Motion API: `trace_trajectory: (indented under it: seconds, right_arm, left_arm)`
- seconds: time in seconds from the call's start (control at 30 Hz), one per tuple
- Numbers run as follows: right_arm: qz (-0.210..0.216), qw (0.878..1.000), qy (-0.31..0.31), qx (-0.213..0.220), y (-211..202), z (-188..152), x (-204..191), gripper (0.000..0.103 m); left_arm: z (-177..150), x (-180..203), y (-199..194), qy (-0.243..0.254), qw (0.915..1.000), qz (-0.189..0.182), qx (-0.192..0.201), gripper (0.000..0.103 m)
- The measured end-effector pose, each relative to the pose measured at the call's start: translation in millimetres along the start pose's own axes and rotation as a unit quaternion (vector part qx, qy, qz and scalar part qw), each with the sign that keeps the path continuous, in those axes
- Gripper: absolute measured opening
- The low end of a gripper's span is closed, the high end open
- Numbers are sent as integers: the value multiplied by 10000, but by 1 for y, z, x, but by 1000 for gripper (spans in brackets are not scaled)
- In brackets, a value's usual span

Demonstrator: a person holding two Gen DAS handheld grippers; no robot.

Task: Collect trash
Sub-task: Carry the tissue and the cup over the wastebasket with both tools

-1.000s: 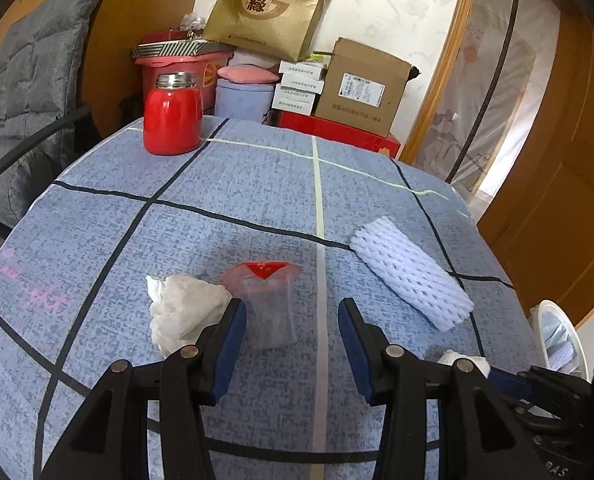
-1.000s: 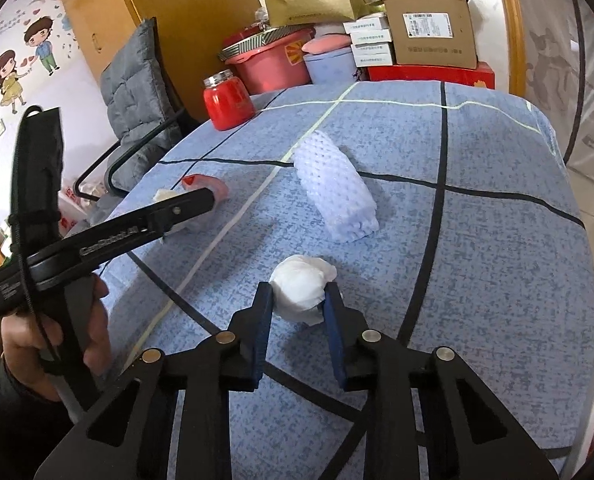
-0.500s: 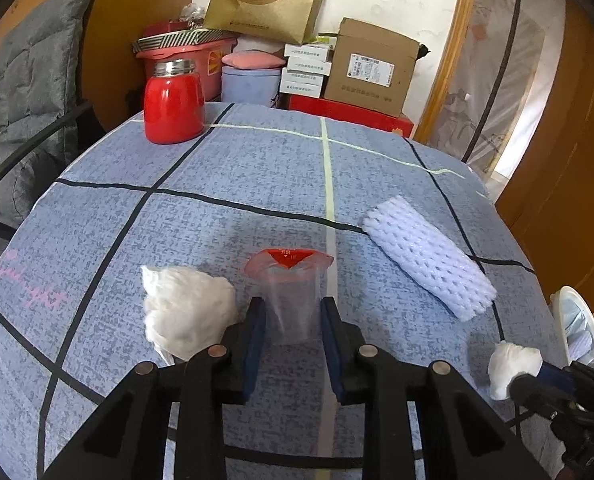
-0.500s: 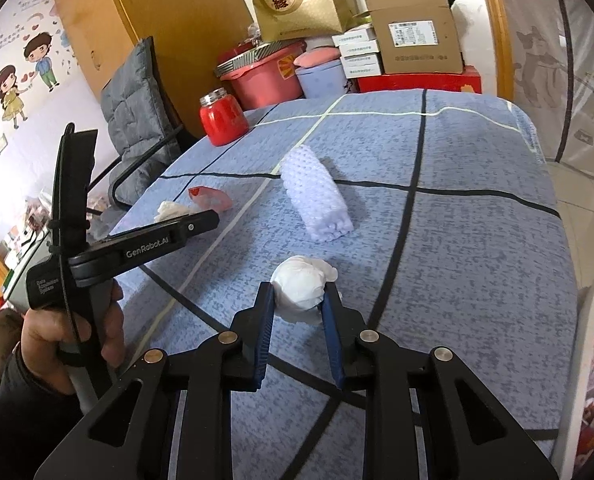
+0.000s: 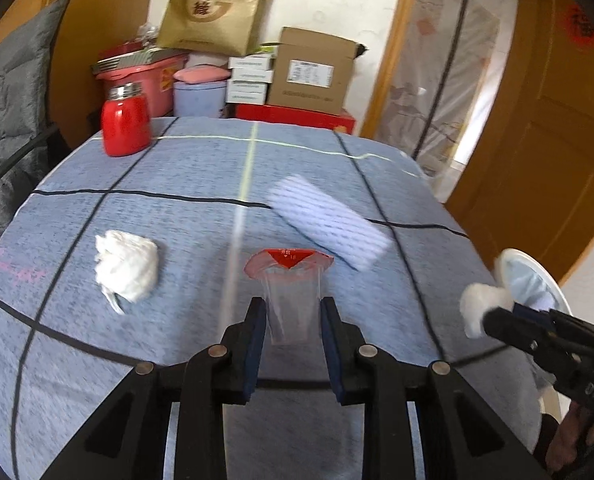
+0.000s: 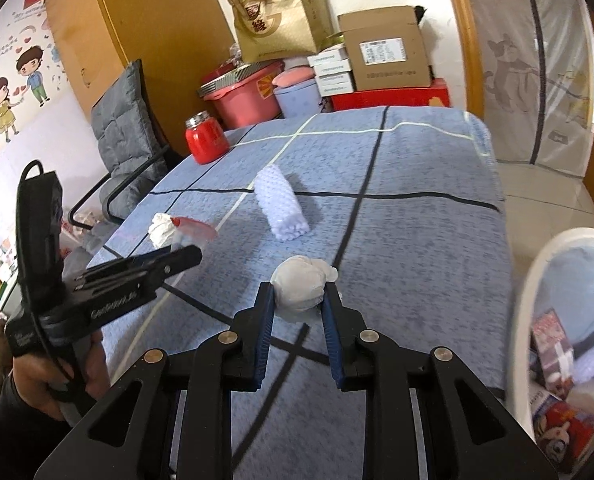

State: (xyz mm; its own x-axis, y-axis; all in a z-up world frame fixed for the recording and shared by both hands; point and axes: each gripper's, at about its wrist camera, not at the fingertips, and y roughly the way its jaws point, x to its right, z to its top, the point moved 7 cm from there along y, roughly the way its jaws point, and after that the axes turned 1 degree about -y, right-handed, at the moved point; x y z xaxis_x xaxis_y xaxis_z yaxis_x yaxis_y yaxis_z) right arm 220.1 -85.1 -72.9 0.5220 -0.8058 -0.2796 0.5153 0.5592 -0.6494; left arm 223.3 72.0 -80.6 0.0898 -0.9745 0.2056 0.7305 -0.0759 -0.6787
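Both claws lifted since before — L claw (image 5: 293, 322) grips 1 cup (image 5: 291, 292), R claw (image 6: 299, 307) 1 of 2 wads (image 6: 300, 287).

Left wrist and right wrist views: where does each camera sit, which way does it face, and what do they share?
Left wrist: on the left gripper, looking along its jaws, shut on a clear plastic cup, across the blue tablecloth towards stacked boxes; the right gripper enters at right.
Right wrist: on the right gripper, jaws shut on a tissue wad, facing the same way; a hand holds the left gripper at left; white bin at right.
Shared: foam sleeve, red jar, loose tissue.
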Motion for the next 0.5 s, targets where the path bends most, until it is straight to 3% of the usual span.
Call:
trace_trajectory:
  seconds: [0.5]
  right_arm:
    - [-453,9980,344,274,-65,-21,36,25]
  left_arm:
    - [-15,90,-27,581,9955,-755,27,28]
